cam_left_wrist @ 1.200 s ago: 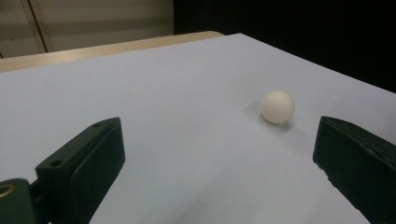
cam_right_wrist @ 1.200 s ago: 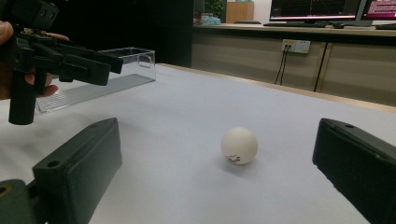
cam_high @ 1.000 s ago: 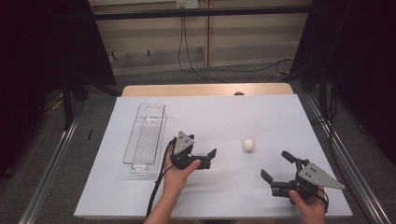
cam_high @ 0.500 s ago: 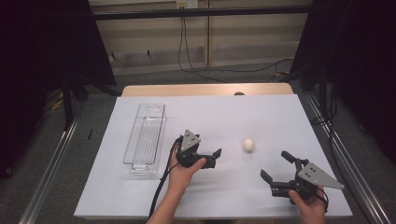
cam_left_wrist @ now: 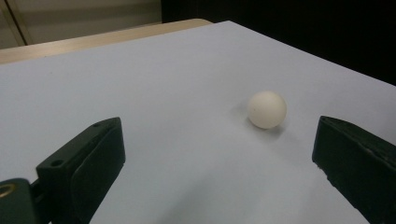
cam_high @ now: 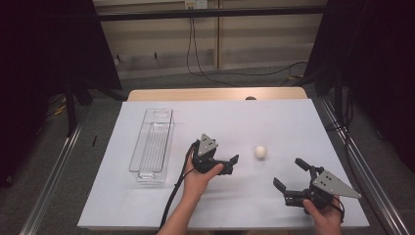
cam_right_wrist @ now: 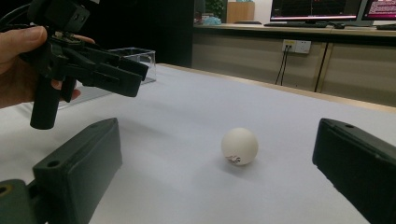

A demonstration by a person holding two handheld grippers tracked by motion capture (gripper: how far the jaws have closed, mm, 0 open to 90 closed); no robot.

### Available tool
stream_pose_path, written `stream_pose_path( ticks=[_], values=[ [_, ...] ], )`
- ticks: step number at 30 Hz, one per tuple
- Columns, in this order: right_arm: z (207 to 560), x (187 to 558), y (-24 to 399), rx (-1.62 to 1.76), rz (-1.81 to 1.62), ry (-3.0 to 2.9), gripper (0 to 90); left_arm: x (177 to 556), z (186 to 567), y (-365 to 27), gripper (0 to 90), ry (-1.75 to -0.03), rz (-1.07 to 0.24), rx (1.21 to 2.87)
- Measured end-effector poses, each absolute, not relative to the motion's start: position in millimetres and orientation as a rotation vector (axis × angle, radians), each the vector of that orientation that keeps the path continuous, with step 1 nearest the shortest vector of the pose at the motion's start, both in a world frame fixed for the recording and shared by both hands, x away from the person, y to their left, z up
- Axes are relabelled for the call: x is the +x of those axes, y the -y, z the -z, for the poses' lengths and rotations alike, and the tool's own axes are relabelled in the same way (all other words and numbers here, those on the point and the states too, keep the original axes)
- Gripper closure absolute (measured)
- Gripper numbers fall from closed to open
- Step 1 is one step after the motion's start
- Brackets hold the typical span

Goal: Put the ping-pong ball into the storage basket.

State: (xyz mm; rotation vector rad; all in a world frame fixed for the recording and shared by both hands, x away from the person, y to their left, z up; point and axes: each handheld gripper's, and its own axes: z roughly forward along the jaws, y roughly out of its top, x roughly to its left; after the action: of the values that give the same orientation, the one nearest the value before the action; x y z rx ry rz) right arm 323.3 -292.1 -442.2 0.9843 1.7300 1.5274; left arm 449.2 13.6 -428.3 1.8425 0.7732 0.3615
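White ball [cam_high: 261, 152] sits loose on the bench [cam_high: 293, 122]; left tool [cam_high: 230, 163], jaws apart, should straddle it low and close slowly. Right tool [cam_high: 289, 175] gapes too.

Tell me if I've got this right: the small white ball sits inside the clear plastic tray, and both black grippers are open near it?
Not quite. The small white ball lies on the bare white table, apart from the clear plastic tray, as the high view shows. The rest holds: the left gripper and the right gripper are both open near the ball.
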Motion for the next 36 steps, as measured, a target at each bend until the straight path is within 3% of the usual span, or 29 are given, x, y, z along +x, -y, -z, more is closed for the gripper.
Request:
stream_pose_path(
  ticks=[36],
  values=[
    [441.8, 323.3, 291.7, 0.991, -1.531, -1.724, 1.0, 458.4, 426.5, 10.2, 2.8, -0.758, -0.353, 1.873]
  ],
)
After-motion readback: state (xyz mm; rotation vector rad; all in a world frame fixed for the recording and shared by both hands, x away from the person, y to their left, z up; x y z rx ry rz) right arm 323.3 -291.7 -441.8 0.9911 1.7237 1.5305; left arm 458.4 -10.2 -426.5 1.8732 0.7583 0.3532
